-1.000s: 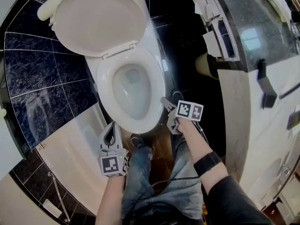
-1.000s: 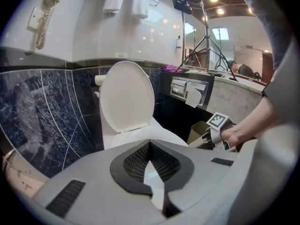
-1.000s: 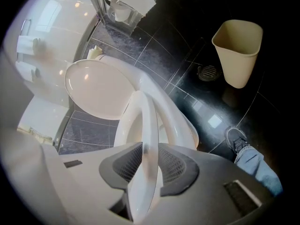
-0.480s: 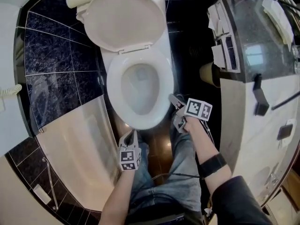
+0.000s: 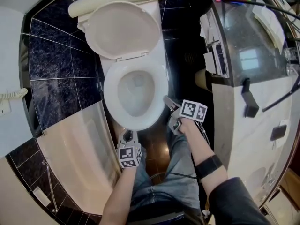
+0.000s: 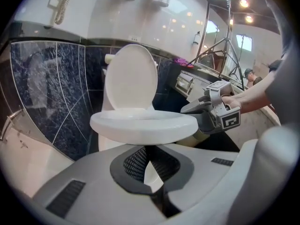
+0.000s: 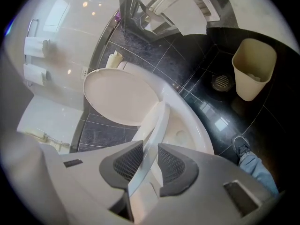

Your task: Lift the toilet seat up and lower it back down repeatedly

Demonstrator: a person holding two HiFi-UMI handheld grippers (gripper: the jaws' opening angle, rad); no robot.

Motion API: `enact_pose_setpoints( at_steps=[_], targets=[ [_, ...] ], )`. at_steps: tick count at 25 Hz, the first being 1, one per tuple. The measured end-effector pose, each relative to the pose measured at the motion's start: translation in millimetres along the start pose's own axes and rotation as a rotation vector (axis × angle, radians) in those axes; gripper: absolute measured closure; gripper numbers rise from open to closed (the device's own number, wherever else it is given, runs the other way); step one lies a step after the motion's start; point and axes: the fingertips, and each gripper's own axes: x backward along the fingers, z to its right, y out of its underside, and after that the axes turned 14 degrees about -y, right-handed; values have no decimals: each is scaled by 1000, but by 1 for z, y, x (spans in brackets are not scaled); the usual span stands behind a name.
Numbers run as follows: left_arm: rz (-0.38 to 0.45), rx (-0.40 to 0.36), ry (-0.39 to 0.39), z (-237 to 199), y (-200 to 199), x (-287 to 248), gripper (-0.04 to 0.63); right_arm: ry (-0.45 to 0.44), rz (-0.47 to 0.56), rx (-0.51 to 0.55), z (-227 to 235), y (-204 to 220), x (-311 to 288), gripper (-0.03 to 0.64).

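Raised off the bowl since the earlier frame, the toilet seat [image 5: 110, 90] is seen in the head view gripped at its near rim by the right gripper [image 5: 168, 102]. In the left gripper view, the left gripper [image 6: 146, 150] is pressed together, empty, and the seat hangs ahead of it. In the right gripper view, the seat's edge is pinched between the pads. One lift is judged under way, with lowering and repeats left.

White toilet seat [image 5: 111, 93], black marbled tiles [image 5: 51, 64] (white veining), beige bin [image 7: 253, 67], blue jeans [image 5: 183, 172]
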Motion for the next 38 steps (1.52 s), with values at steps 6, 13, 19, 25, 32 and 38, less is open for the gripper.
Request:
enact_pose_setpoints(
  at_steps=[6,13,19,25,32,38],
  targets=[
    [68,54,-37,-7,-55,6,595,-20,12,13,-34,-25,1,491],
    [134,73,-68,-15,-125,3,595,-72,5,79,-91,-57,5,535],
    [176,51,-106,-22,-178,-4,595,-75,-21,247,-145,-73,16,588],
    [246,39,-121,-30,-243,-22,595,-37,-66,440,-174,-84,28,609],
    [323,-22,-147,-43,-323,-59,595,-31,-106,602,-193,-103,33,607],
    [353,-30,-153,-51,-361,-86,595,-20,-115,678,-201,-123,33,607]
  ],
)
